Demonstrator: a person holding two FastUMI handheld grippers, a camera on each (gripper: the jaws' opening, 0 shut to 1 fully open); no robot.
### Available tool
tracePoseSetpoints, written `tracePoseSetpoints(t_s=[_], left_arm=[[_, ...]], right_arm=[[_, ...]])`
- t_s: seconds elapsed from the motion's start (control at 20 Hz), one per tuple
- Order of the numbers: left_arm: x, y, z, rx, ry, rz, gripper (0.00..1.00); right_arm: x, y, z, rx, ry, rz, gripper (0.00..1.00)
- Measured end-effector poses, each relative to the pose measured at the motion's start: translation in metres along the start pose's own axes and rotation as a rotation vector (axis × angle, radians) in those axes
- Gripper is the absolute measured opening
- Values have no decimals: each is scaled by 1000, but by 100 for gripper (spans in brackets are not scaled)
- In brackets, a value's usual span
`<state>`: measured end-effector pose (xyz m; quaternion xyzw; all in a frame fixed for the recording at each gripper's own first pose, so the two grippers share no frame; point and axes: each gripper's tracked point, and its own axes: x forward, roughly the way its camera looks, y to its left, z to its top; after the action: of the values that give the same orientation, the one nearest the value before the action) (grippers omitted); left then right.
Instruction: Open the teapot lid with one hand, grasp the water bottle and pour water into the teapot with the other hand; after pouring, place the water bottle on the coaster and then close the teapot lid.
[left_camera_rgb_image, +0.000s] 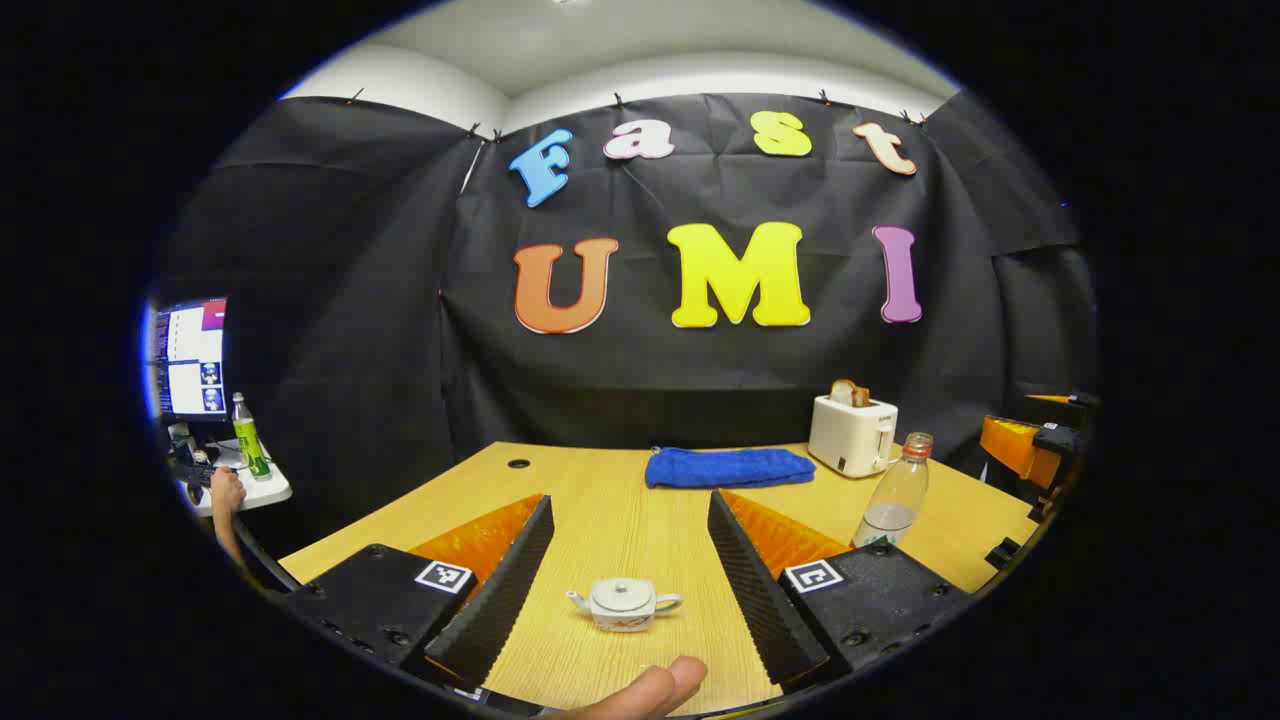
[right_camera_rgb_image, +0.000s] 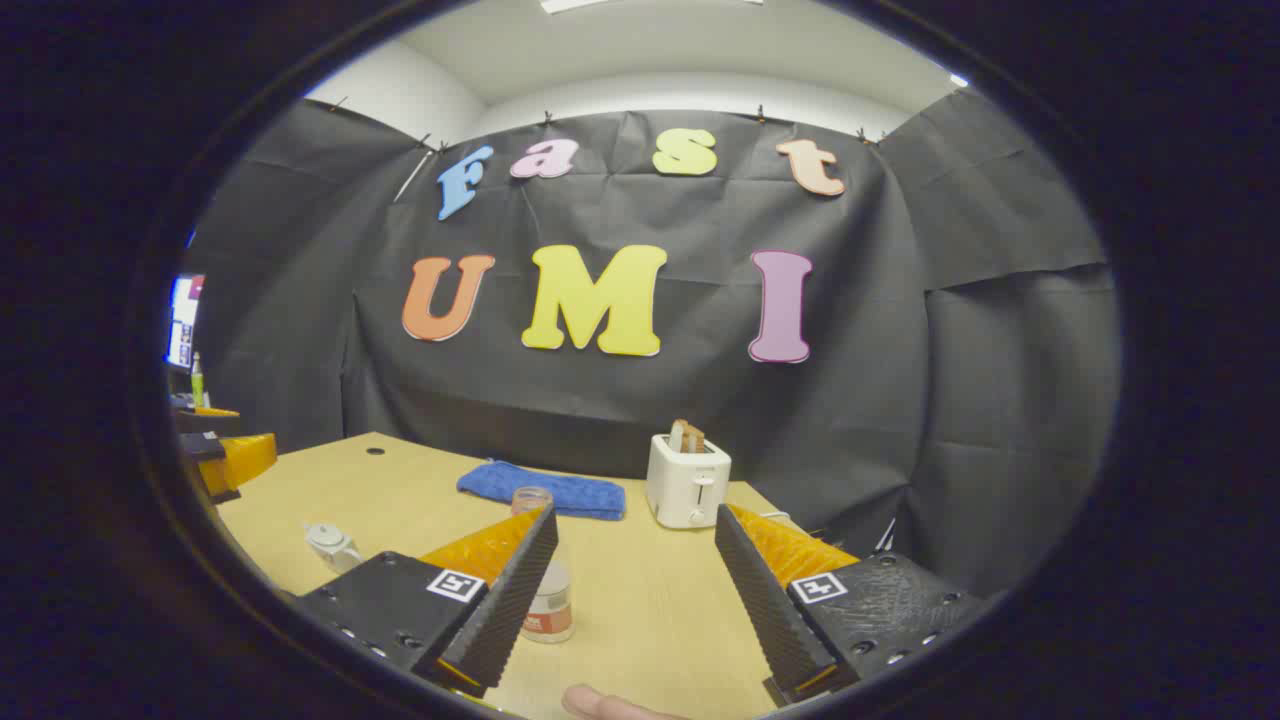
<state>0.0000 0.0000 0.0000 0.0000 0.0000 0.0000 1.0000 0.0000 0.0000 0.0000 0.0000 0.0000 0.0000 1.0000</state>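
Left gripper: jaws wide, teapot at 6 o'clock between them.
Right gripper: jaws wide, water bottle at 7 o'clock.

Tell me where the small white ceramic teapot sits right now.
In the left gripper view, the small white ceramic teapot stands lidded on the light wooden table, between the open left claw fingers, the clear plastic water bottle to its right.

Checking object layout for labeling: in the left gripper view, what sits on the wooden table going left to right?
Teapot → blue towel → toaster → water bottle. The towel and toaster lie at the table's far edge, the teapot nearest, between the open hand-held gripper's fingers.
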Motion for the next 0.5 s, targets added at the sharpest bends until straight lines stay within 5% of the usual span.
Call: tracePoseSetpoints(t_s=[0.5], left_arm=[[11, 6, -11, -1, 16, 25, 98]], right_arm=[[-3, -5, 0, -41, -6, -7, 95]])
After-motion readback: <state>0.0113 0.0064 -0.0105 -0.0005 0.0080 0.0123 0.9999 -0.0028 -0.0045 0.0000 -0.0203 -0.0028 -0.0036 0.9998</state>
